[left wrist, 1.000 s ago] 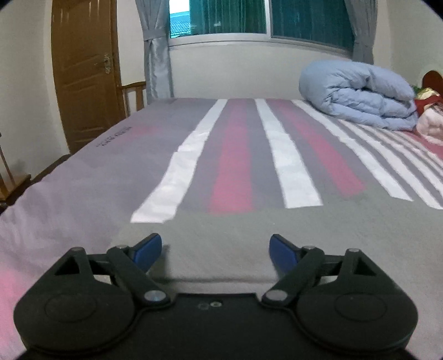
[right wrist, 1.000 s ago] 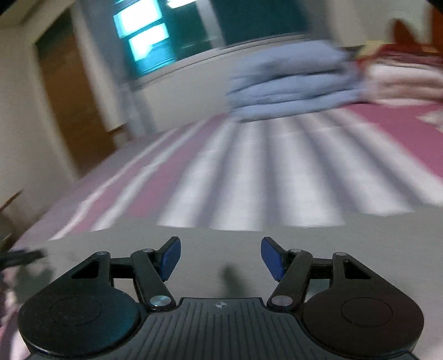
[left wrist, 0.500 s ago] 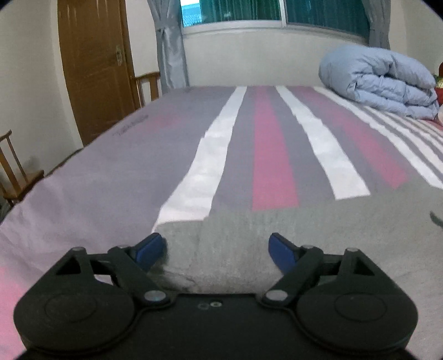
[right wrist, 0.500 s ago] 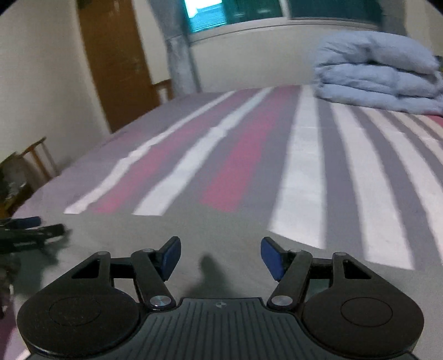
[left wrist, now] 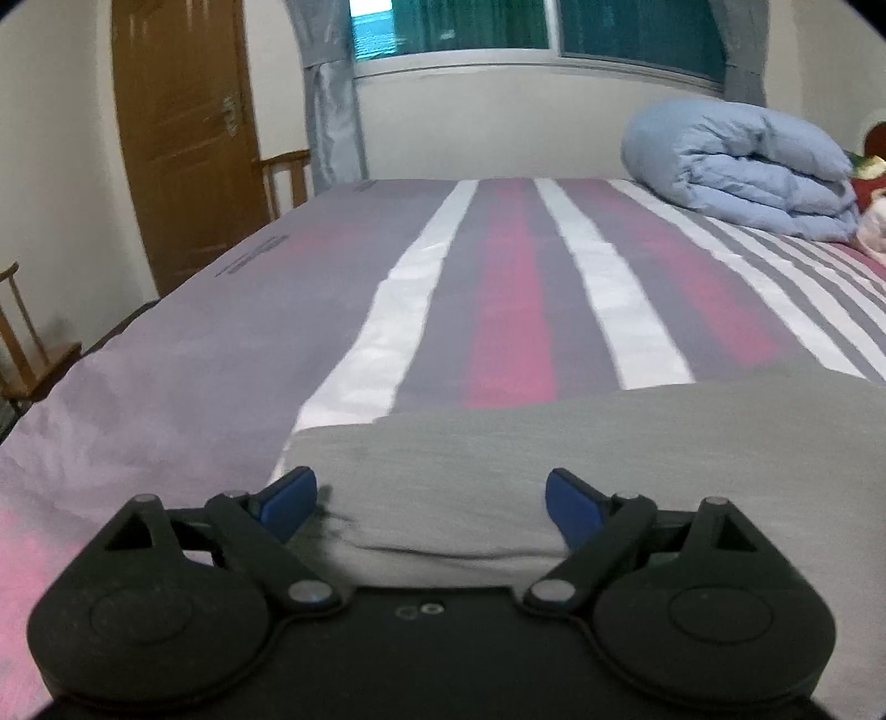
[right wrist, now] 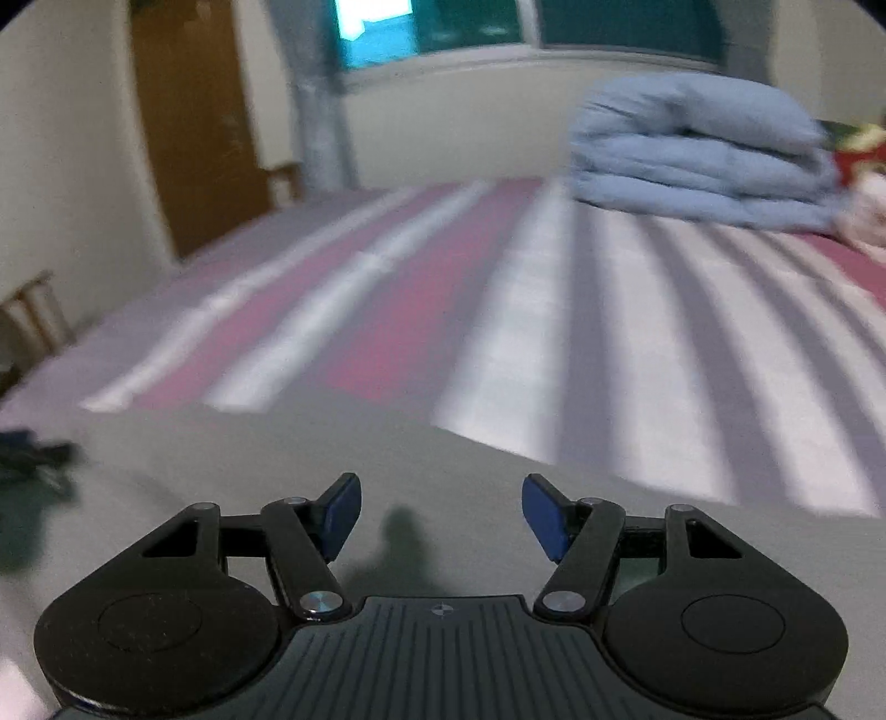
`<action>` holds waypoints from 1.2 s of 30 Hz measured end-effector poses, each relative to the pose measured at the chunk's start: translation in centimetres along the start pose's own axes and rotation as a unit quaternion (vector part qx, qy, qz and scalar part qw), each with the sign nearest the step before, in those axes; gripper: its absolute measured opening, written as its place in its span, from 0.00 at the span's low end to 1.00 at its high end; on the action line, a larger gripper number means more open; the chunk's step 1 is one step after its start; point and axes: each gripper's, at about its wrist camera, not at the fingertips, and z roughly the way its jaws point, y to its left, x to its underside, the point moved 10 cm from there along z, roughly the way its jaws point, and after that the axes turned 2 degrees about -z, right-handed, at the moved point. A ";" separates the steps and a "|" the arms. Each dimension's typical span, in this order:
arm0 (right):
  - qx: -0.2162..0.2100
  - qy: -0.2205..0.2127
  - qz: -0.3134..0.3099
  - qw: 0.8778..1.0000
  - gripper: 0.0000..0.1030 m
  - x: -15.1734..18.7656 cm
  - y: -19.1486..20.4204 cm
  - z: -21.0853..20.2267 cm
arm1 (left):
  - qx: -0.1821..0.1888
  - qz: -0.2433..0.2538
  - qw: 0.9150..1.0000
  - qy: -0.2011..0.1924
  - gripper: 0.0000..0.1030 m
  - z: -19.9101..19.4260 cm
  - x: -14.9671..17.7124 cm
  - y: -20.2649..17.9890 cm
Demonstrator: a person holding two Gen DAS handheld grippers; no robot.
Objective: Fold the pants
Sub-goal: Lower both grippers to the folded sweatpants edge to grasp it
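1. Grey pants (left wrist: 581,443) are seen laid flat on the near part of a bed (left wrist: 221,343), over a sheet w/ white, grey & pink stripes.
2. In the left wrist view the pants' left edge and a folded corner are seen just ahead of the left hand-held gripper (left wrist: 432,495); a thick layered edge of fabric is seen low between its blue pads (left wrist: 288,498).
3. Left hand-held gripper: jaws are held wide apart. No fabric is pinched; the left pad sits right at the pants' left edge, the right pad (left wrist: 570,504) over the grey cloth. Whether the pads touch the cloth cannot be told.
4. Right hand-held gripper (right wrist: 441,515): jaws are held apart, nothing clamped between them. It is set over the flat grey pants (right wrist: 387,459), w/ its shadow cast on the fabric just ahead of the body.
5. The right wrist view is blurred; detail of the fabric there cannot be read.
6. At the left edge of the right view a dark shape (right wrist: 33,454) is seen lying over the pants; too blurred to be identified.
7. A rolled light-blue duvet (left wrist: 742,166) is seen at the far right of the bed, well apart from the pants.
8. Behind the bed: a window (left wrist: 498,27) w/ grey curtains (left wrist: 332,111), a brown wooden door (left wrist: 188,155) at left, and part of a wooden chair (left wrist: 22,343) at the left edge.
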 end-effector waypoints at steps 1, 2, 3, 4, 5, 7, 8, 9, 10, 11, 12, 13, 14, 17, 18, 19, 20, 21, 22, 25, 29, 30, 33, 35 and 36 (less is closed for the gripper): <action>0.014 0.002 0.015 1.000 0.63 0.5 -2.2 -0.6 | 0.003 0.004 1.000 -0.001 0.81 -0.3 0.0 -0.6; 0.034 0.003 0.020 0.999 0.63 0.9 -4.1 -1.2 | 0.005 0.008 1.000 -0.003 0.81 -0.6 -0.1 -1.3; 0.061 0.010 0.020 0.998 0.63 1.3 -6.2 -1.6 | 0.008 0.011 1.000 -0.003 0.81 -0.8 -0.1 -1.9; 0.089 0.018 0.021 0.996 0.63 1.8 -8.5 -1.8 | 0.011 0.014 1.000 -0.003 0.81 -1.0 -0.1 -2.5; 0.099 0.018 0.029 0.994 0.63 2.4 -10.5 -1.6 | 0.013 0.016 1.000 -0.001 0.81 -1.1 -0.1 -3.1; 0.114 0.012 0.047 0.992 0.63 2.8 -14.1 -2.3 | 0.018 0.020 1.000 0.002 0.82 -1.3 0.1 -4.3; 0.131 0.010 0.046 0.990 0.63 2.6 -15.5 -2.7 | 0.019 0.023 1.000 0.002 0.82 -1.4 0.1 -4.9; 0.150 0.007 0.050 0.987 0.63 2.4 -16.9 -3.2 | 0.019 0.025 0.999 0.003 0.82 -1.5 0.2 -5.4; 0.154 0.002 0.062 0.986 0.63 2.4 -18.3 -3.8 | 0.021 0.026 0.999 0.003 0.83 -1.7 0.3 -5.8; 0.157 0.000 0.070 0.985 0.63 2.6 -19.7 -4.1 | 0.023 0.026 0.999 0.004 0.84 -1.8 0.4 -6.3; 0.168 0.005 0.071 0.983 0.63 3.1 -20.7 -4.3 | 0.024 0.028 0.999 0.006 0.85 -1.8 0.6 -6.7; 0.178 0.012 0.073 0.981 0.63 3.9 -21.9 -4.6 | 0.025 0.031 0.999 0.013 0.85 -1.7 1.0 -7.1; 0.173 0.006 0.092 0.981 0.63 4.1 -23.1 -5.2 | 0.024 0.034 0.999 0.021 0.85 -1.5 1.4 -7.3; 0.152 -0.063 0.173 0.971 0.64 3.9 -26.5 -10.3 | 0.024 0.044 0.999 0.020 0.85 -2.0 2.2 -7.7; 0.148 -0.078 0.192 0.967 0.64 4.1 -27.5 -11.8 | 0.023 0.044 0.999 0.021 0.85 -2.1 2.5 -7.6; 0.153 -0.092 0.204 0.963 0.64 4.4 -28.7 -13.4 | 0.022 0.043 0.999 0.023 0.85 -2.2 2.9 -7.4; 0.158 -0.109 0.208 0.959 0.64 4.6 -29.7 -14.7 | 0.021 0.040 0.999 0.024 0.85 -2.2 3.2 -7.3; 0.154 -0.122 0.214 0.957 0.64 4.9 -30.6 -15.9 | 0.021 0.035 0.999 0.025 0.85 -2.3 3.6 -7.2; 0.144 -0.124 0.223 0.956 0.64 5.3 -31.3 -16.5 | 0.019 0.032 0.999 0.026 0.86 -2.3 3.9 -7.2; 0.137 -0.112 0.222 0.959 0.64 6.4 -32.3 -16.4 | 0.006 0.029 0.999 0.023 0.89 -2.5 4.4 -7.4; 0.117 -0.059 0.289 0.948 0.63 8.9 -33.4 -14.5 | 0.002 0.022 0.999 0.031 0.90 -3.1 4.5 -7.2; 0.117 -0.087 0.300 0.943 0.63 8.4 -33.6 -16.0 | 0.003 0.024 0.999 0.028 0.91 -3.5 4.4 -7.1; 0.114 -0.156 0.312 0.930 0.63 8.0 -34.2 -20.6 | 0.004 0.025 1.000 0.008 0.91 -5.3 4.8 -6.4; 0.108 -0.162 0.339 0.921 0.50 9.7 -35.1 -22.5 | 0.004 0.009 1.000 0.005 0.91 -6.2 5.6 -5.8; 0.098 -0.156 0.358 0.915 0.25 10.7 -35.6 -22.8 | 0.004 0.001 1.000 0.006 0.91 -6.6 6.0 -5.5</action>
